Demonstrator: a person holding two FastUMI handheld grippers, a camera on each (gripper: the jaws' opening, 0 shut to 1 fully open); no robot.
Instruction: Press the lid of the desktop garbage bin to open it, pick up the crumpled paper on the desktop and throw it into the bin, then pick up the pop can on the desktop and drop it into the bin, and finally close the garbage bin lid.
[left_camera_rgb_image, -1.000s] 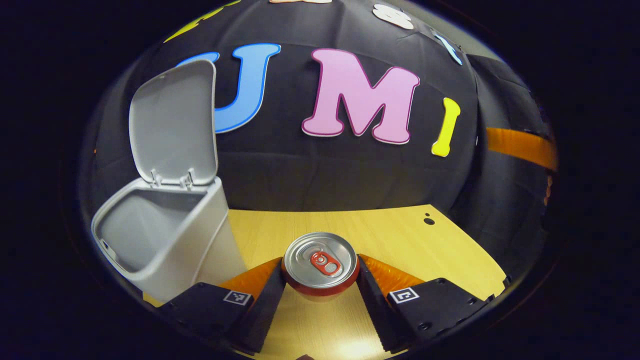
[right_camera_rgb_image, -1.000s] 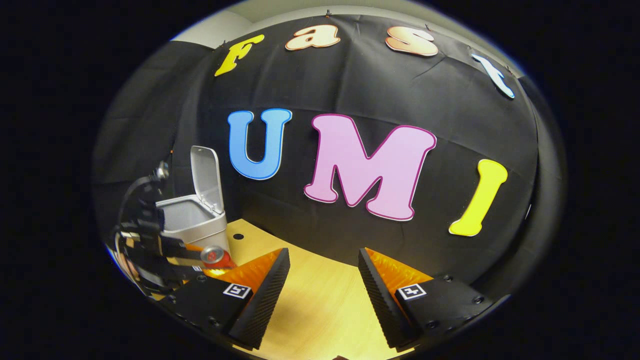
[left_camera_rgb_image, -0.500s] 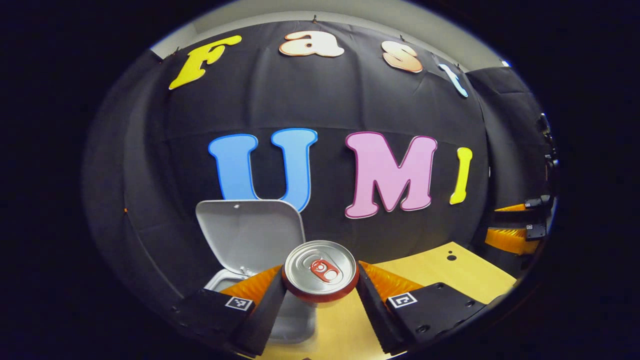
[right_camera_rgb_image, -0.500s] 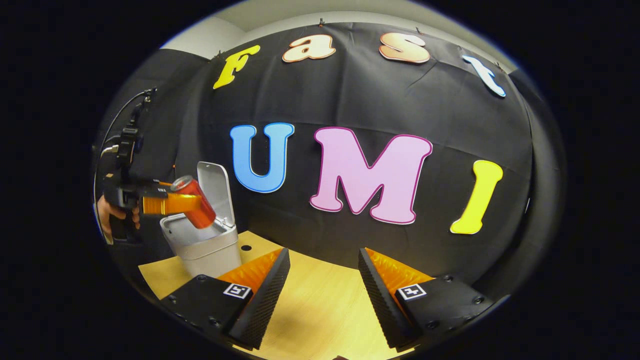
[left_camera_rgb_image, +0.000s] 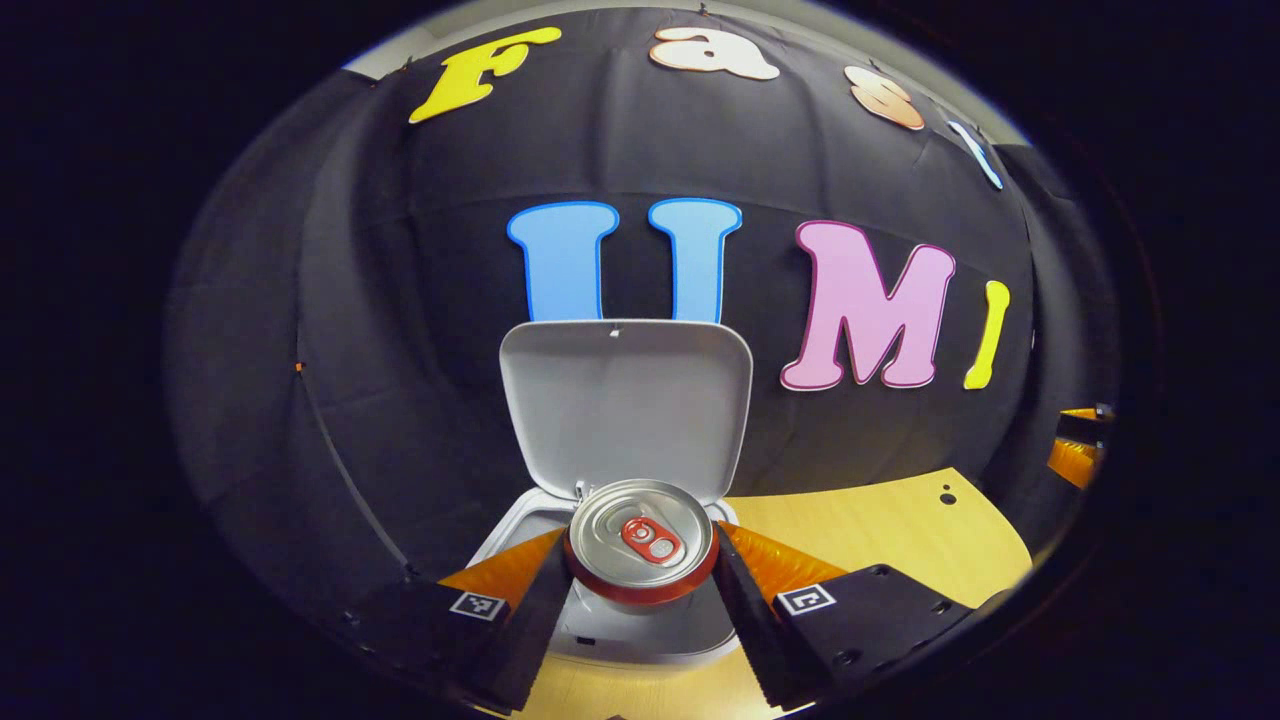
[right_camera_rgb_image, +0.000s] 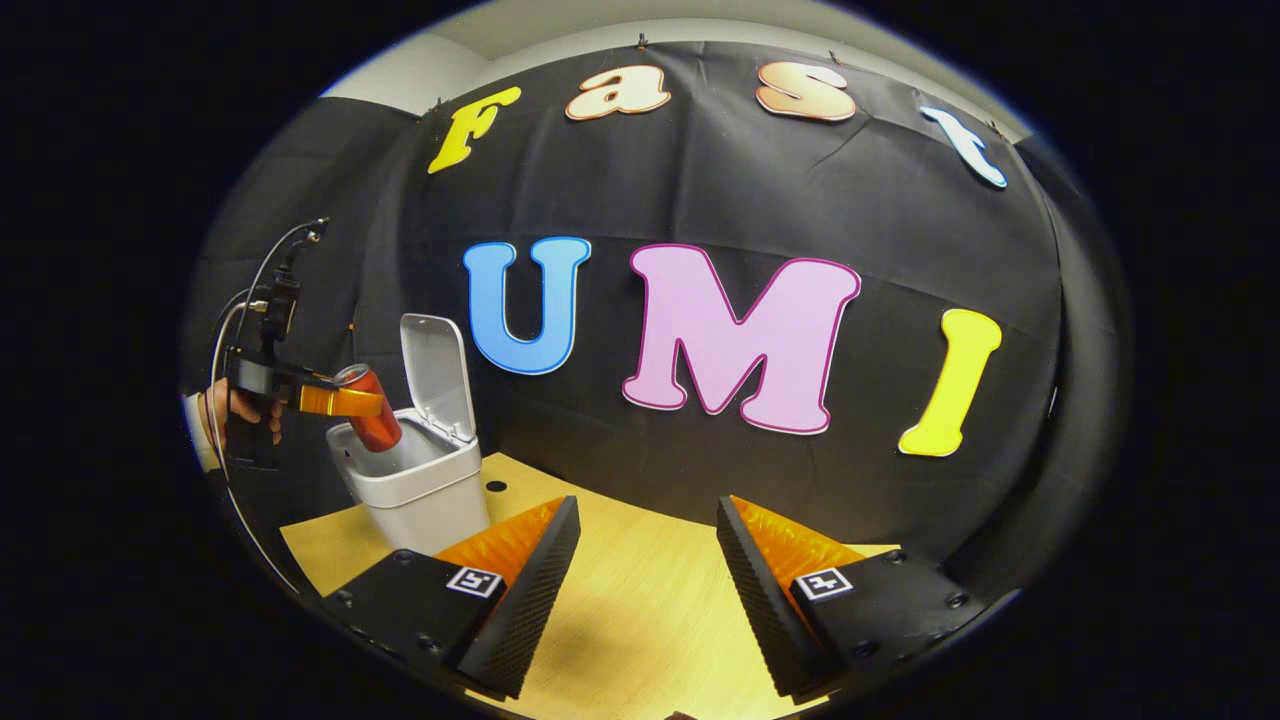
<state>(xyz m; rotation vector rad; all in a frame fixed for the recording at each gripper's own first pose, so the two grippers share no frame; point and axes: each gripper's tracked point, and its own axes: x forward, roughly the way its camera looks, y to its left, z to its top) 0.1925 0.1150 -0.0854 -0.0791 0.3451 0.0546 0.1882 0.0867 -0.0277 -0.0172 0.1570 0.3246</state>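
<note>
My left gripper (left_camera_rgb_image: 641, 570) is shut on a red pop can (left_camera_rgb_image: 641, 534), whose silver top faces the camera. Right behind and below the can stands the grey garbage bin (left_camera_rgb_image: 520, 520), its lid (left_camera_rgb_image: 625, 400) raised upright. In the right gripper view the same can (right_camera_rgb_image: 370, 410) hangs tilted just over the bin's mouth (right_camera_rgb_image: 405, 470), held by the left gripper (right_camera_rgb_image: 335, 400) with a hand (right_camera_rgb_image: 235, 405) behind it. The raised lid (right_camera_rgb_image: 438, 375) stands at the bin's far side. My right gripper (right_camera_rgb_image: 648, 560) is open over the table with nothing between its fingers.
The light wooden table (right_camera_rgb_image: 640, 620) runs under my right gripper and has a small round hole (right_camera_rgb_image: 493, 486) beside the bin. In the left gripper view the tabletop (left_camera_rgb_image: 880, 520) extends right of the bin, with another hole (left_camera_rgb_image: 946, 496) near its far edge.
The left gripper has lifted the can off the table and carried it leftward to above the open bin. The right gripper has barely moved.
</note>
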